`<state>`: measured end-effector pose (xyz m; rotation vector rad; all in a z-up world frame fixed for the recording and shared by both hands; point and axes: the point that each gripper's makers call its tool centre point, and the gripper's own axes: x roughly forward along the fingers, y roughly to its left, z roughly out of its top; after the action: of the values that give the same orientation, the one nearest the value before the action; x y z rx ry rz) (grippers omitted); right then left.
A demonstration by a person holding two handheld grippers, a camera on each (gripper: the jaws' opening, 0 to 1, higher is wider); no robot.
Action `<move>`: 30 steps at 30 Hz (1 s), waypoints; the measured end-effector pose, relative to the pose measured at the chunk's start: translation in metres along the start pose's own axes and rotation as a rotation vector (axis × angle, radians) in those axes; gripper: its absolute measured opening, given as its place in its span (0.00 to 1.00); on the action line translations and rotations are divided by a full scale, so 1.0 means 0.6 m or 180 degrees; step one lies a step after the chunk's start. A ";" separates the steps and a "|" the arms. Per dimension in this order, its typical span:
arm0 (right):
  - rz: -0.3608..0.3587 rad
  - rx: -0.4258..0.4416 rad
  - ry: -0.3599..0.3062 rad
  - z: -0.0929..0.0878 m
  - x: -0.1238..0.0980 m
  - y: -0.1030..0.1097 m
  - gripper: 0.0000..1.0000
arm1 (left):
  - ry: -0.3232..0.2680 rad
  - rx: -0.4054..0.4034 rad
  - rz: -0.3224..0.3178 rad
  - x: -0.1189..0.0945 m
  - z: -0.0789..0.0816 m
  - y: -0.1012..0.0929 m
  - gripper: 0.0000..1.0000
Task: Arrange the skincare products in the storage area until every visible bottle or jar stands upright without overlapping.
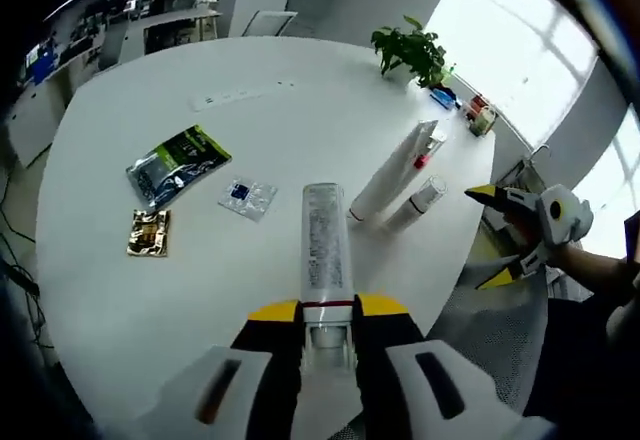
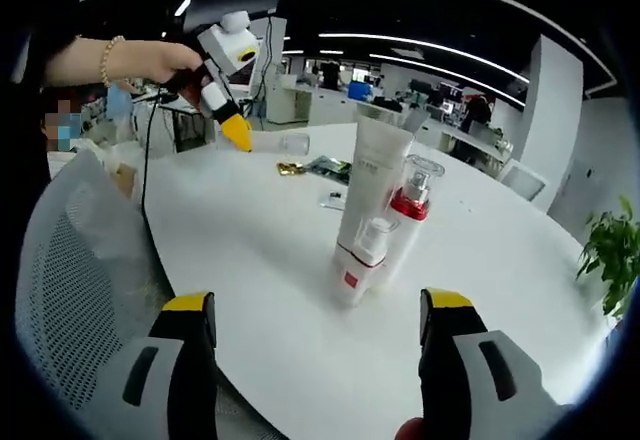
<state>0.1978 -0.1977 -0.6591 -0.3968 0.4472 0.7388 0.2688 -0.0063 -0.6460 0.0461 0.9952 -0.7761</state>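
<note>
Status: left gripper [image 1: 327, 325] has its jaws closed on the cap end of a clear bottle [image 1: 326, 250], body projecting forward over the white round table [image 1: 300, 120], so it's carried horizontal, not yet upright. Gripping at the cap keeps the base free, which looks like the sensible hold for swinging it base-down onto the table. In the right gripper view the same left gripper [image 2: 232, 110] is held up over the far edge of the table with the bottle [image 2: 280, 143] sticking out sideways from its yellow tips. Right gripper [image 2: 315, 315] has its jaws spread wide with nothing between them, aimed low across the table at the product cluster: a white tube [image 2: 372, 185] standing on its cap, a pump bottle with a red collar [image 2: 410, 210] and a smaller white bottle with a red band [image 2: 362, 260], all upright there and close together, possibly touching; can't tell for sure. The left gripper view shows the same tube [image 1: 395, 170] and a clear-capped bottle [image 1: 420, 200], plus the right gripper [image 1: 505, 235] off the table edge. My read: the cluster is done or nearly so, the held bottle is the outstanding item, and it needs an open spot beside the group. Non-target clutter: green foil pouch [image 1: 178, 163], blister pack [image 1: 246, 197], gold packet [image 1: 148, 232], potted plant [image 1: 410, 52]. Print runs along the held bottle and there's faint lettering on the tube; neither is legible, no brand readable.
</note>
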 end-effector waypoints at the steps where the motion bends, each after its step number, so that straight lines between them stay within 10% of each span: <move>1: 0.0006 -0.0013 -0.0011 0.004 0.000 0.002 0.83 | 0.0007 0.0017 -0.0014 -0.002 -0.001 -0.006 0.17; 16: 0.0369 -0.0636 -0.0368 0.122 0.059 0.060 0.80 | 0.0484 0.0249 -0.0203 -0.027 -0.061 -0.078 0.17; 30: 0.0476 -0.1552 -0.0423 0.163 0.110 0.115 0.69 | 0.0664 0.0371 -0.0310 -0.029 -0.052 -0.136 0.17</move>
<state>0.2158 -0.0664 -0.6245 -0.7709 0.1671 1.0154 0.1911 -0.0451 -0.6258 0.1834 1.1550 -0.9318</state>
